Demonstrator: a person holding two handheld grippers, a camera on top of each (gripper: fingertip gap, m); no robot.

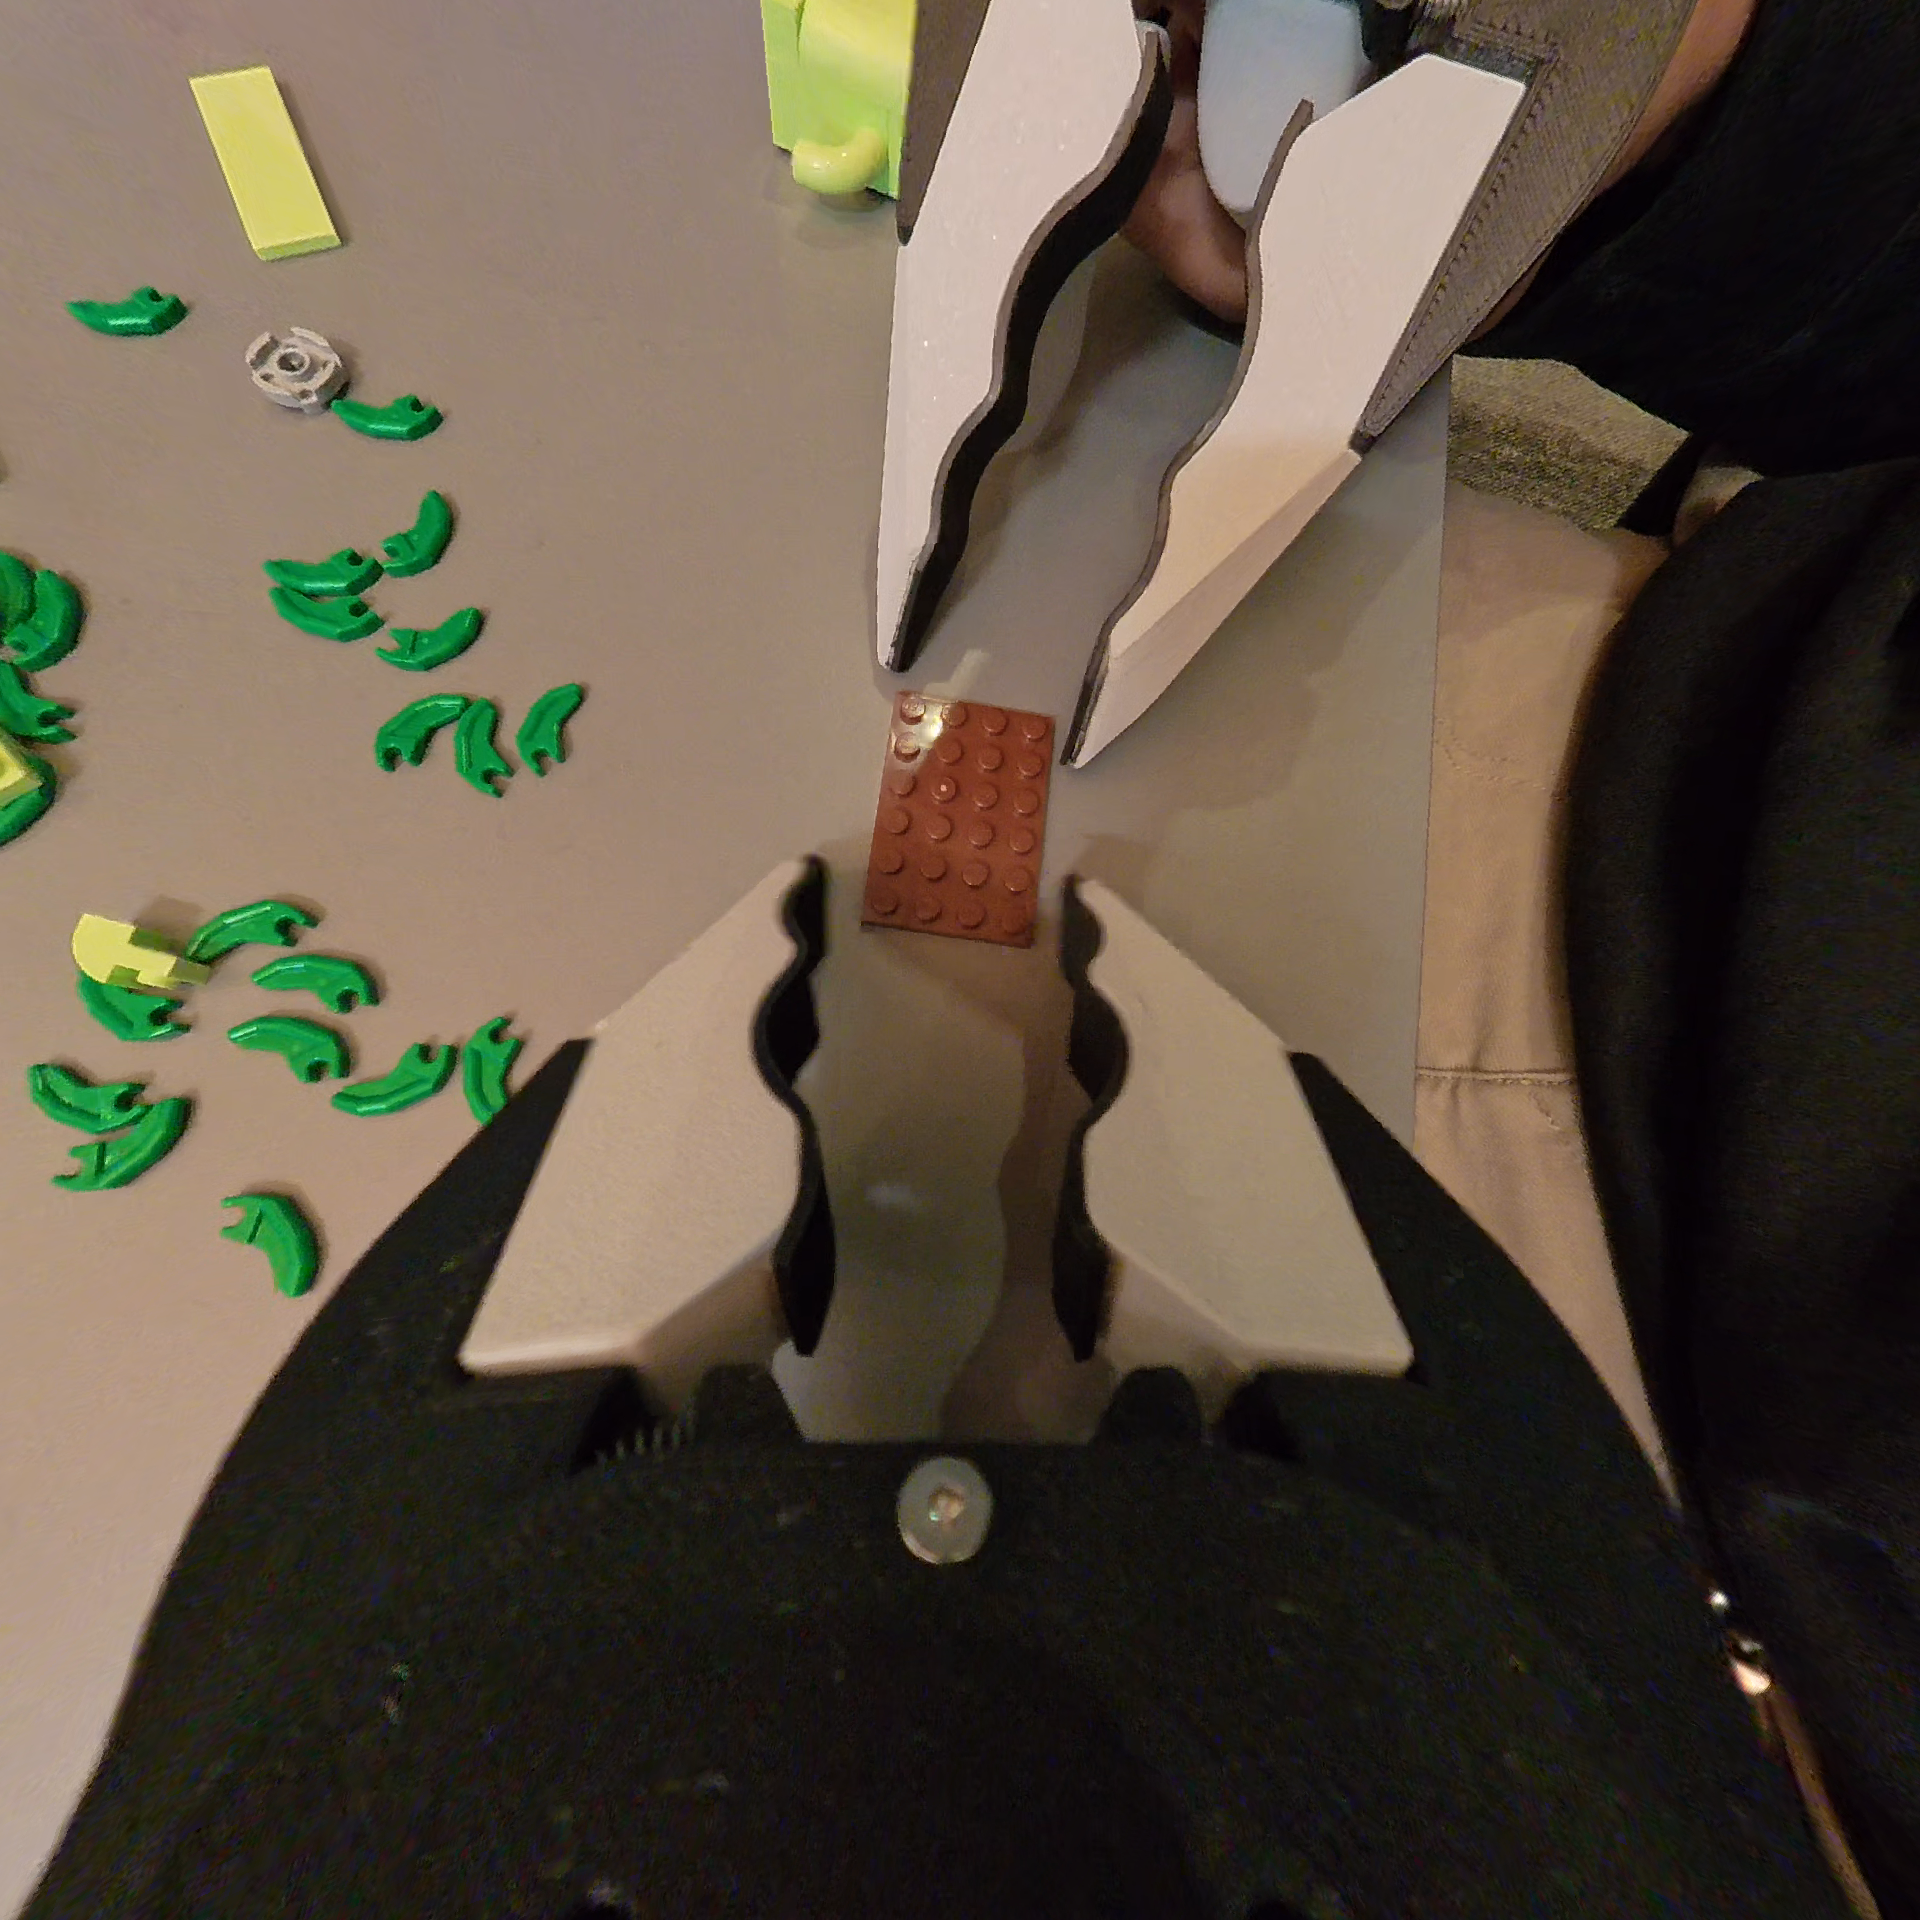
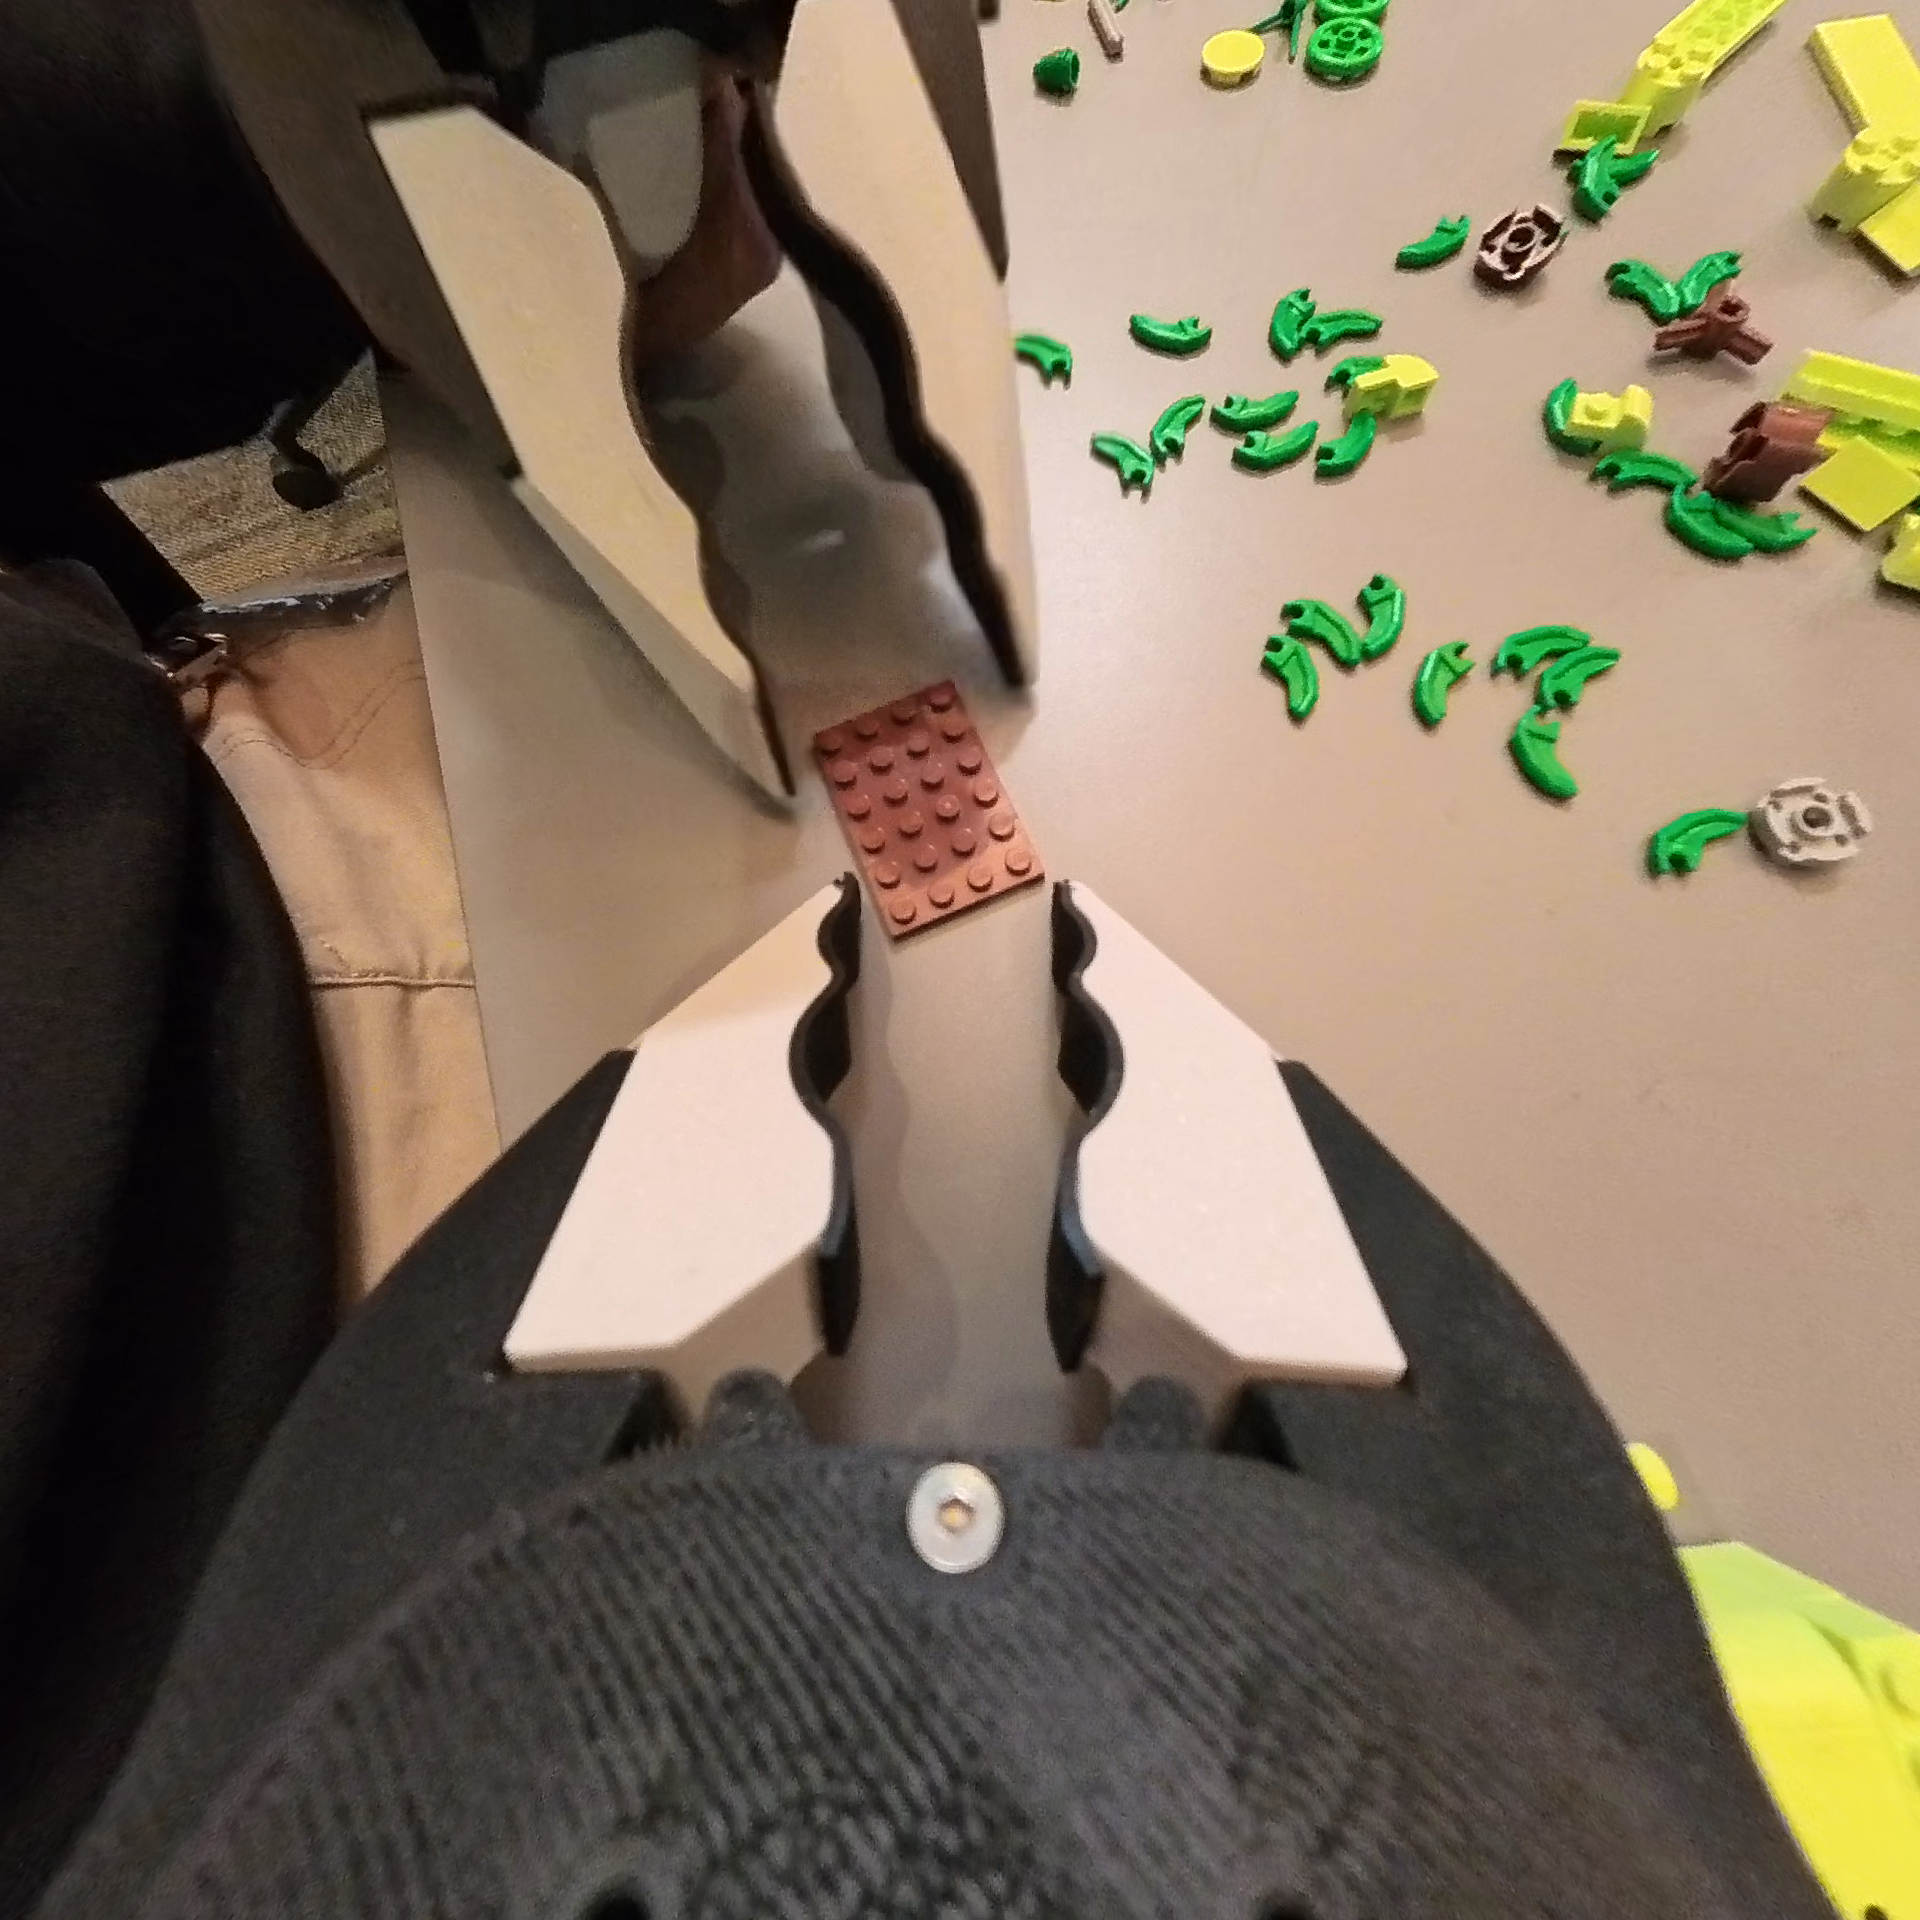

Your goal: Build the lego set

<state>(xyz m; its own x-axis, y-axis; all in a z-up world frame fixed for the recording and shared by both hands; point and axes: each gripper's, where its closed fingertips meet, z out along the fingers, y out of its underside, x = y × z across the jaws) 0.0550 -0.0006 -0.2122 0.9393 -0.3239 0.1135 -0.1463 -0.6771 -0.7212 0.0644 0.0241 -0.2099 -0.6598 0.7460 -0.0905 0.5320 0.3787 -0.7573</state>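
In the left wrist view the left gripper (image 1: 943,883) fills the foreground: a coarse, matte black body with a round silver screw (image 1: 945,1509) at its centre, carrying two pale, smooth wedge-shaped fingers (image 1: 665,1153) lined on the inside with wavy black pads. Its jaws stand apart with bare table between them, gripping nothing. Just past the fingertips, flat on the smooth grey table (image 1: 644,436), lies the brown plate (image 1: 961,821), a thin studded rectangle with a small glare at its far corner. Its near edge sits between the two tips; whether they touch it cannot be told.

Opposite, the right gripper (image 1: 987,717) reaches down from the far side, the same pale fingers with scalloped dark edges, spread wide and empty, its tips flanking the plate's far end. To the left, glossy green curved leaf pieces (image 1: 312,1039) lie scattered, near a round grey notched piece (image 1: 296,369), a flat lime tile (image 1: 265,161) and, farther off, a lime block (image 1: 836,94).

The right wrist view shows the same meeting from the other side: plate (image 2: 925,816) between both sets of tips, left gripper (image 2: 899,732) beyond, leaves (image 2: 1538,675) and lime bricks (image 2: 1870,177) to the right. Tan fabric (image 2: 353,831) and a black sleeve (image 2: 125,935) lie off the table's edge.
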